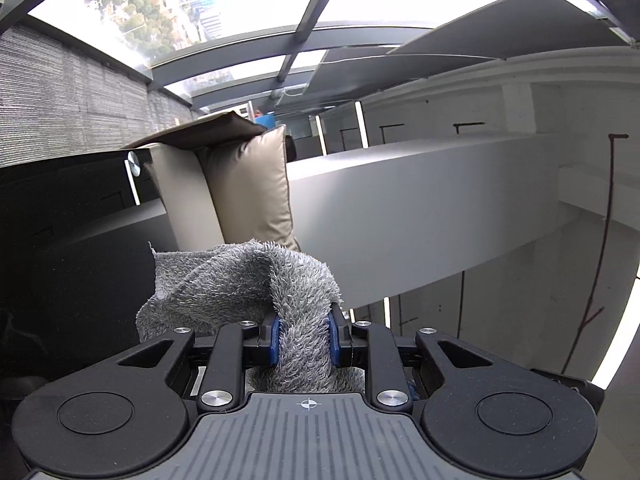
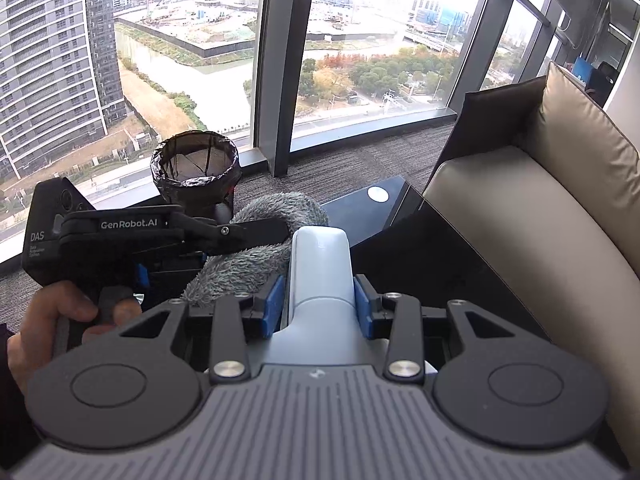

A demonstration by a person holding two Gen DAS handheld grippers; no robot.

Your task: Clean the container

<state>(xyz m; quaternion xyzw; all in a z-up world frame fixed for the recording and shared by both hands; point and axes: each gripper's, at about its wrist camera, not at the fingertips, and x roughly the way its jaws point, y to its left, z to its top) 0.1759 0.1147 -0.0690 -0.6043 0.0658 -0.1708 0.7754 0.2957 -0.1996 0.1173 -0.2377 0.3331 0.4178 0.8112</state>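
Your right gripper (image 2: 318, 306) is clamped on the pale container (image 2: 320, 268), which juts toward twelve o'clock. Your left gripper (image 1: 303, 338) pinches the grey cloth (image 1: 256, 280), pressed against the container at its ten o'clock side.

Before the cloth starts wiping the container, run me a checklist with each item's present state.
1. Left gripper clamps the grey cloth: ok, cloth pinched between the blue pads.
2. Right gripper holds the white container: ok, fingers shut on both its sides.
3. Cloth touches the container: ok, in the right wrist view it lies against the container's left side and far end.
4. Which container face is dirty: cannot tell, no soiling visible.
5. Clearance from the lined bin: ok, it stands beyond both grippers by the window.
6. Hand on the left gripper's handle: ok.
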